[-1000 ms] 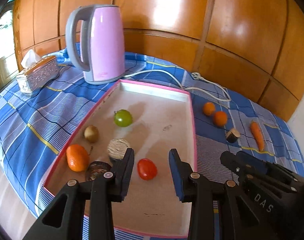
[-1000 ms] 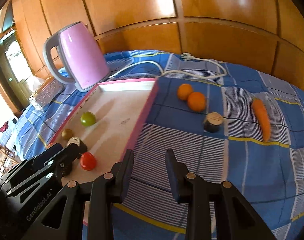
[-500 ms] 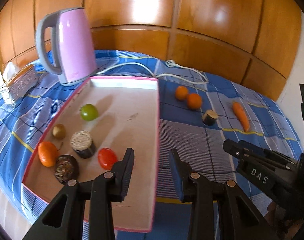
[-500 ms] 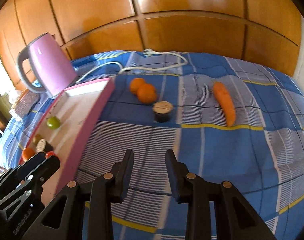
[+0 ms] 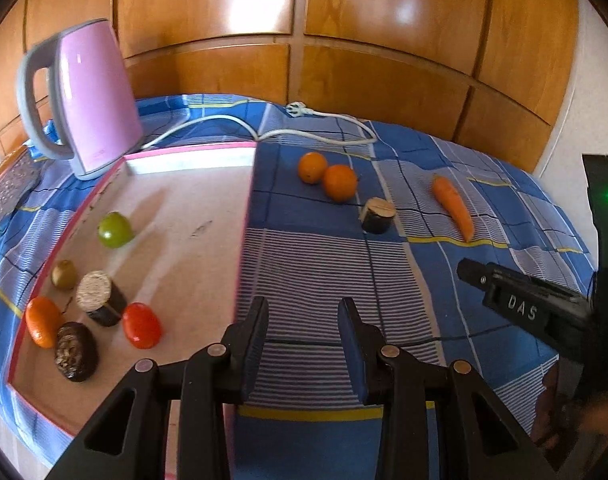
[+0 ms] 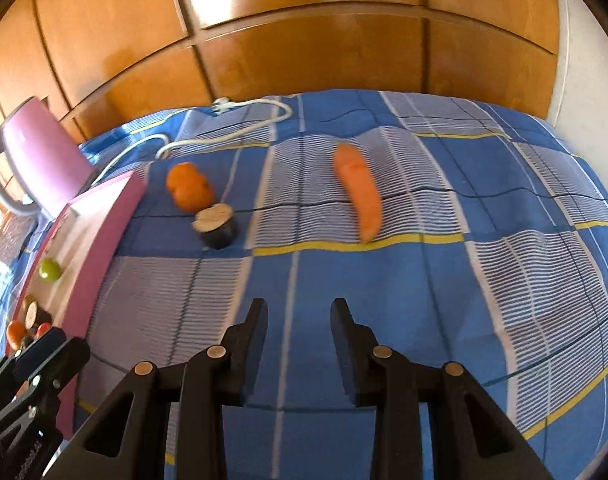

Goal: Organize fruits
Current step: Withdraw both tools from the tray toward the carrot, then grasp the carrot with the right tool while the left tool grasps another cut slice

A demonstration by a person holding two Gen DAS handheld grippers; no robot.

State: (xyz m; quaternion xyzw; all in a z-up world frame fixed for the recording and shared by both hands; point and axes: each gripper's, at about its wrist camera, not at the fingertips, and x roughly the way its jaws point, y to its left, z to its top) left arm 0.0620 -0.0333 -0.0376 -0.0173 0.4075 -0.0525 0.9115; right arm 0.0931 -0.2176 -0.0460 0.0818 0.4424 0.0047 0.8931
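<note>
Both grippers hang over the blue checked cloth (image 5: 327,264) with nothing in them. The left gripper (image 5: 304,312) has its jaws parted, just bare striped fabric showing in the gap. Off to its left sits the pink-rimmed tray (image 5: 246,184), carrying a green fruit (image 5: 114,230), a small brownish one (image 5: 64,274), an orange (image 5: 43,322), a red tomato (image 5: 142,325) and two dark cut pieces. Ahead of it and a little right, out on the cloth: two oranges (image 5: 327,174) touching each other, a dark stub with a pale cut face (image 5: 377,215) just beside them, and a carrot (image 5: 452,206) farther right. The right gripper (image 6: 299,312), jaws likewise apart and empty, has that carrot (image 6: 359,196) ahead of it, slightly right. A pink kettle (image 5: 92,100) stands beyond the tray's far corner.
</note>
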